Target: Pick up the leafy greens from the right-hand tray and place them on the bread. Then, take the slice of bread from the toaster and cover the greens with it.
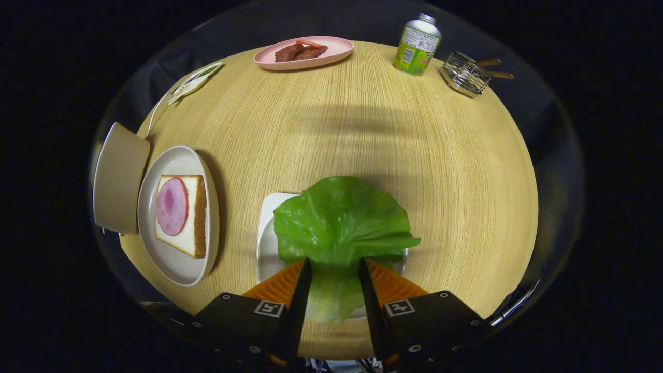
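A big green lettuce leaf [339,223] lies over a small white tray [267,235] just ahead of my fingers. Its pale stem end runs back between them, bunched to the width of the gap. My gripper [334,265] is shut on that stem, both fingers pressing its sides. To the left, an oval grey plate [178,272] carries a slice of bread [194,217] topped with a round pink ham slice [172,205]. Left of the plate stands a beige toaster [119,178]; I see no bread in it from here.
The round wooden table [362,134] stretches beyond the leaf. At its far side stand a pink plate [336,49] with brown meat, a green can [417,44] and a wire rack [466,72] with wooden handles. A flat packet [196,82] lies at the far left edge.
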`<state>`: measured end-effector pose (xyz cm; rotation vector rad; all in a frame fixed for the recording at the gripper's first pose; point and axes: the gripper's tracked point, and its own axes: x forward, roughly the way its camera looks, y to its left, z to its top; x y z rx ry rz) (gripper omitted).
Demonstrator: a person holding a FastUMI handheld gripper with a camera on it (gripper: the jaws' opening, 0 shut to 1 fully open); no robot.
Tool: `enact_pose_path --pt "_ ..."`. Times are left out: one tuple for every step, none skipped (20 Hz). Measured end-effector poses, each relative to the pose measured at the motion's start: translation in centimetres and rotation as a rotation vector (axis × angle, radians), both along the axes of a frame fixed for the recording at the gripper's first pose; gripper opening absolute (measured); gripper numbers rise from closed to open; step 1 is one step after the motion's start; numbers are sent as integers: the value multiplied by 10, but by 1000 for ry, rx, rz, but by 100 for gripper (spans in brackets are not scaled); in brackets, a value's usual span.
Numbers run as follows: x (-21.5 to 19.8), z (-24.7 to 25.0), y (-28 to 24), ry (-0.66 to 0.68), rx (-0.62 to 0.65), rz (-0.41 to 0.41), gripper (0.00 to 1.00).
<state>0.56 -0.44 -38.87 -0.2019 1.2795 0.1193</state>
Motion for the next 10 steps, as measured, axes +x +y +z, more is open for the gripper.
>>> enact_pose_path --pt "1 0 0 -1 0 -6 50" --pt "0 1 -1 -1 0 -10 38" --pt "0 0 -1 -4 0 -12 32" --pt "0 1 -1 -5 -2 -15 22" --pt "0 2 -1 -6 -3 -16 19" --pt "0 3 0 -10 1 -19 15" --pt "1 6 1 -15 8 -26 11" --pt "1 10 3 -21 18 -35 8" --pt "3 16 4 -29 25 -38 8" --pt "4 21 4 -41 26 -37 8"
